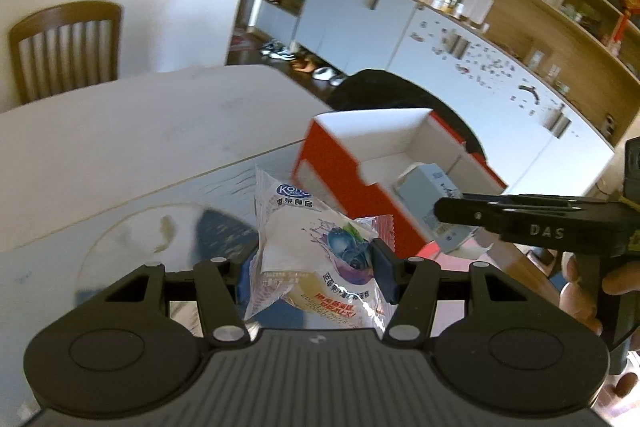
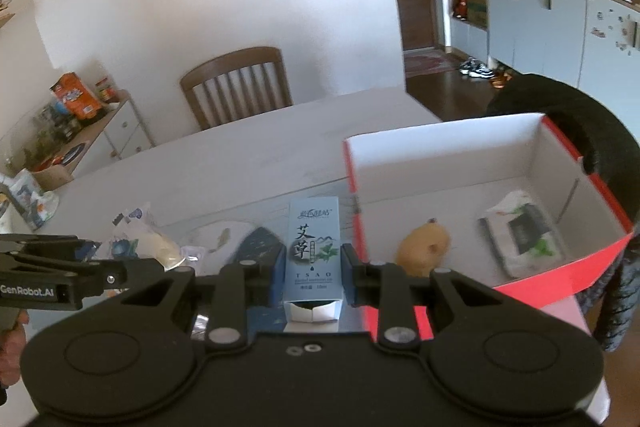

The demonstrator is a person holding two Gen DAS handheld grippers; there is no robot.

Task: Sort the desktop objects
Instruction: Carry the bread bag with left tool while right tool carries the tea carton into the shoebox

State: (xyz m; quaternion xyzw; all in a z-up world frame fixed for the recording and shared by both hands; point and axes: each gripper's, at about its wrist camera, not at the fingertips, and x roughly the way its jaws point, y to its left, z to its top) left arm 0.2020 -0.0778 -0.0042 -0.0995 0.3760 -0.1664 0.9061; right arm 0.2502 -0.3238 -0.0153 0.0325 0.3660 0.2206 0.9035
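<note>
A pale desk [image 2: 248,163] carries a red box [image 2: 560,259], a wooden chair [image 2: 236,83] behind it. Left of the box, the left tool [image 1: 316,275] pinches a snack packet [image 1: 312,251]; the right tool [image 2: 308,271] clamps a small blue carton [image 2: 312,251]. Things inside the box are blurred.

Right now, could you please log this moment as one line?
left gripper: holds snack packet | right gripper: holds blue carton | red box: open
</note>
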